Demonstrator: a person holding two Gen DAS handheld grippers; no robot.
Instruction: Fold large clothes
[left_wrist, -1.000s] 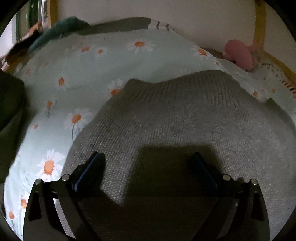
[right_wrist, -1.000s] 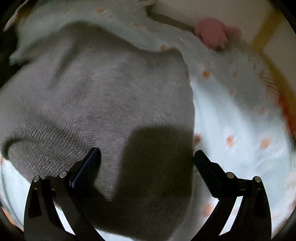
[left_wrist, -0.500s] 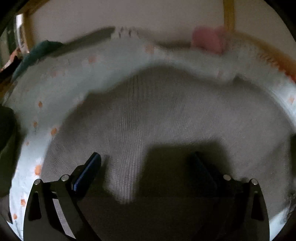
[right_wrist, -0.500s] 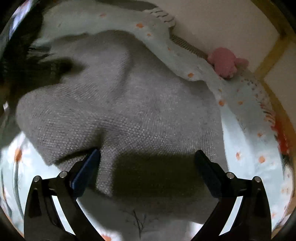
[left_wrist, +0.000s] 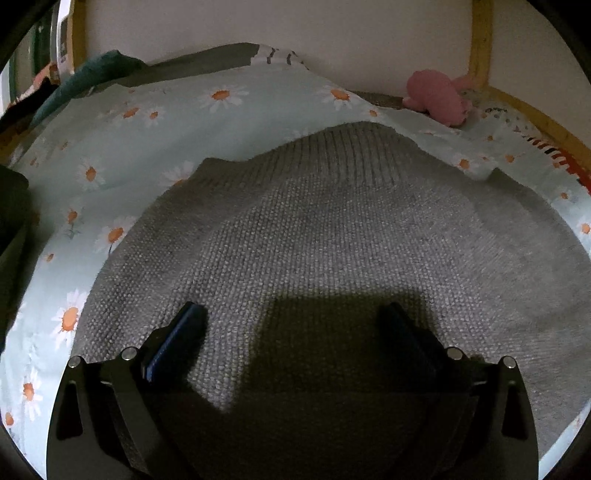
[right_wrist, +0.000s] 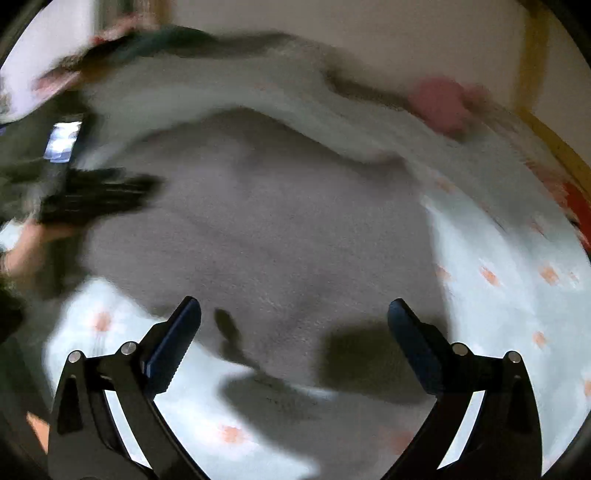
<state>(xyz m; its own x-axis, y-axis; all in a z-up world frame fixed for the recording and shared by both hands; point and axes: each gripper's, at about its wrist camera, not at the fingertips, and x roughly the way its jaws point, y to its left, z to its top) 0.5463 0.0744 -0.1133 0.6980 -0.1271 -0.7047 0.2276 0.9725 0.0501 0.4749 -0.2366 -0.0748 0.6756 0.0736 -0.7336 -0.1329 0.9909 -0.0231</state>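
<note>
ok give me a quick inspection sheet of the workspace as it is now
surface: bed with a daisy-print cover.
job's things: grey knit sweater lying spread on the cover, ribbed edge toward the wall.
clutter: pink soft toy by the wall; dark green cloth at the far left corner.
grippers: left gripper open over the sweater, holding nothing; right gripper open, view blurred.
cables: nothing seen.
surroundings: pale wall, wooden bed frame.
</note>
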